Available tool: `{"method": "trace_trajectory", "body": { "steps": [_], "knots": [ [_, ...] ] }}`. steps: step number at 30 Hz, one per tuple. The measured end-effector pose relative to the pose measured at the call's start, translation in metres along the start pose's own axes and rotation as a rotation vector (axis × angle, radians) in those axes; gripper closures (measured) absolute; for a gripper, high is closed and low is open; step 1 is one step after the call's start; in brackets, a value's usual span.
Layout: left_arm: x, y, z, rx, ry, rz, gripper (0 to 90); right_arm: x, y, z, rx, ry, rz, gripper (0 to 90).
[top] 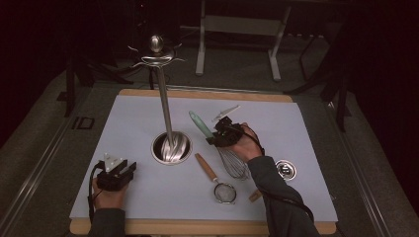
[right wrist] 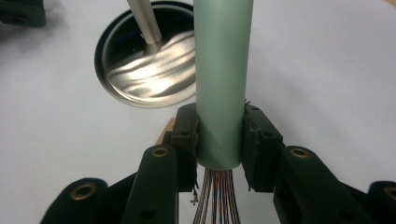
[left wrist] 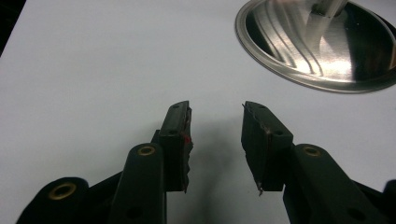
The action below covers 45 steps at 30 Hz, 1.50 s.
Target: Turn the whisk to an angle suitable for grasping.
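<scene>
At the near edge of the white table [top: 138, 197], the left gripper [left wrist: 215, 140] is seen resting low over the bare surface, its jaws spread apart with nothing between them. Just beyond it, the round metal base [left wrist: 289, 60] of a tall stand is set into the table. To the right, a small strainer [top: 225, 191] with a wooden handle is laid flat, close to the whisk. The whisk [top: 233, 160] is gripped by the right gripper [right wrist: 219, 140], whose jaws are clamped on either side of its green handle [right wrist: 223, 70] just above the wires [right wrist: 218, 196]. The handle is tilted up and away toward the stand's pole [top: 165, 106]. Farther right, a small round metal fitting [top: 285, 169] is set in the table.
</scene>
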State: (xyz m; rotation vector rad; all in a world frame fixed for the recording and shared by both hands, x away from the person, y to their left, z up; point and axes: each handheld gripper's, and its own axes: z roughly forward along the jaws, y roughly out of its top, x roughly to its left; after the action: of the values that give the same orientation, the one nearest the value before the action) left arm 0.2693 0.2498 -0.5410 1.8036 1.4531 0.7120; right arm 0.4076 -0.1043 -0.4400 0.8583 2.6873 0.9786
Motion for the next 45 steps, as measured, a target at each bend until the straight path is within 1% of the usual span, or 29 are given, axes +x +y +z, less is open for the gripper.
{"method": "trace_trajectory", "body": {
  "steps": [8, 16, 20, 29, 36, 45],
  "knots": [
    [0.000, 0.000, 0.000, 0.001, 0.000, 0.001, 62.4, 0.005, 0.002, -0.007, -0.057, -0.004, -0.015, 69.1],
    [0.000, 0.000, 0.000, 0.001, 0.001, 0.001, 62.4, 0.010, 0.004, -0.013, -0.090, -0.006, -0.017, 69.1],
    [0.000, 0.000, 0.000, 0.000, 0.001, 0.000, 62.4, 0.012, 0.005, -0.016, -0.118, -0.005, -0.032, 69.1],
    [0.000, 0.000, 0.000, 0.001, 0.001, 0.002, 62.3, 0.019, 0.009, -0.023, -0.158, -0.008, -0.047, 69.1],
    [0.000, 0.000, 0.000, 0.001, 0.001, 0.004, 62.3, 0.025, 0.012, -0.029, -0.190, -0.009, -0.043, 69.0],
    [0.000, 0.000, 0.000, -0.001, 0.001, 0.001, 62.3, 0.030, 0.016, -0.035, -0.230, -0.009, -0.052, 69.0]
  ]
}}
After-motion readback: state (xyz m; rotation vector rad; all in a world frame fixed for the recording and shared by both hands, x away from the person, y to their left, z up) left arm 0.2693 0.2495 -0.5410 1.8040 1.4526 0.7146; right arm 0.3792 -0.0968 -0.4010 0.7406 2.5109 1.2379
